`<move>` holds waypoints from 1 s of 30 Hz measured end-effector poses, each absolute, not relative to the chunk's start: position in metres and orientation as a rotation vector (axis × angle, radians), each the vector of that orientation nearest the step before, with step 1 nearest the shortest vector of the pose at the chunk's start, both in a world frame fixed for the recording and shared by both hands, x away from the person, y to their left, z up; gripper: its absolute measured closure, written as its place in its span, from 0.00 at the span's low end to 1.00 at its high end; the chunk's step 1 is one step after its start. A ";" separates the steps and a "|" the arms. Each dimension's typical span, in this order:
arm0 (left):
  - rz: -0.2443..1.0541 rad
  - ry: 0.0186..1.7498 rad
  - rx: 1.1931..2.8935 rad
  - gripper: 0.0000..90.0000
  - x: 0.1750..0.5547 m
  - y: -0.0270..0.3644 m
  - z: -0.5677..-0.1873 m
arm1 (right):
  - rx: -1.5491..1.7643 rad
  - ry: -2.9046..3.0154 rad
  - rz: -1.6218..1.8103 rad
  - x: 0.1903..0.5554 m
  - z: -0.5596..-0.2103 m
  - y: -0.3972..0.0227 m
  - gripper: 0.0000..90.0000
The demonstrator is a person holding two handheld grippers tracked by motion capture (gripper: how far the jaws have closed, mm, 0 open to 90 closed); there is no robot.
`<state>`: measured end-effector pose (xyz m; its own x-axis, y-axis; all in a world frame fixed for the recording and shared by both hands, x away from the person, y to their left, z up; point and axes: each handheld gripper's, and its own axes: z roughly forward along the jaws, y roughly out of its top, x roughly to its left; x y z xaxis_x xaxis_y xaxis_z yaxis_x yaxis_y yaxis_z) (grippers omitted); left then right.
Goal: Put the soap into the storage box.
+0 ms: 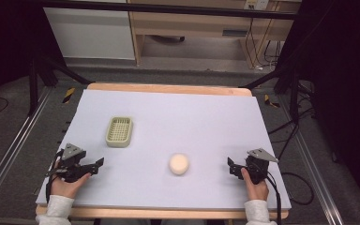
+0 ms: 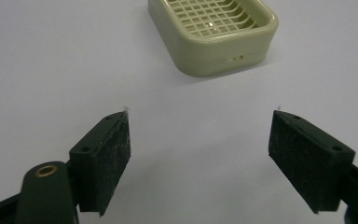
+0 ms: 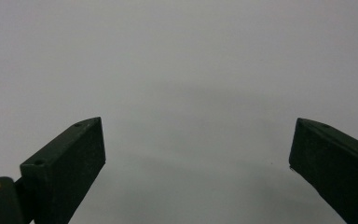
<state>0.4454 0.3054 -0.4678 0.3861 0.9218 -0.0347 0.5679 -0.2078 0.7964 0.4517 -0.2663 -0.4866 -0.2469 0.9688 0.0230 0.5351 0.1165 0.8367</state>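
From above, the person's forearms are cut off at the bottom edge, showing just the sleeves and hands. The left gripper sits near the front left corner of the table, the right gripper near its front right corner. Both are small and dark here, so how far their jaws stand apart is hard to read from this height. A pale round bar of soap lies between the two grippers, apart from both; its outline is soft and its surface shows no detail. A cream soap dish stands beyond and to the left of the soap, well clear of it, nearer the left gripper.

In the left gripper view, the left gripper has its jaws spread wide over bare table, gripping nothing and touching nothing. The soap dish lies ahead of them, its far end cut off by the top edge, its grid floor plain to see.

In the right gripper view, the right gripper is likewise spread wide and empty, the outer part of its right jaw cut off by the frame, with plain table ahead.
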 end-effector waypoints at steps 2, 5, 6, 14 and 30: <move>0.599 1.275 1.900 0.23 0.445 0.303 -0.467 | 1.450 1.845 1.010 0.451 -0.486 -0.265 0.04; 0.600 1.266 1.911 0.22 0.445 0.300 -0.467 | 1.454 1.845 1.015 0.451 -0.487 -0.266 0.04; 0.600 1.266 1.911 0.22 0.445 0.300 -0.467 | 1.456 1.846 1.017 0.451 -0.487 -0.266 0.04; 0.578 1.210 1.932 0.21 0.441 0.286 -0.463 | 1.459 1.848 1.013 0.452 -0.487 -0.266 0.04; 0.561 1.130 1.974 0.21 0.438 0.261 -0.459 | 1.453 1.855 0.997 0.452 -0.487 -0.264 0.04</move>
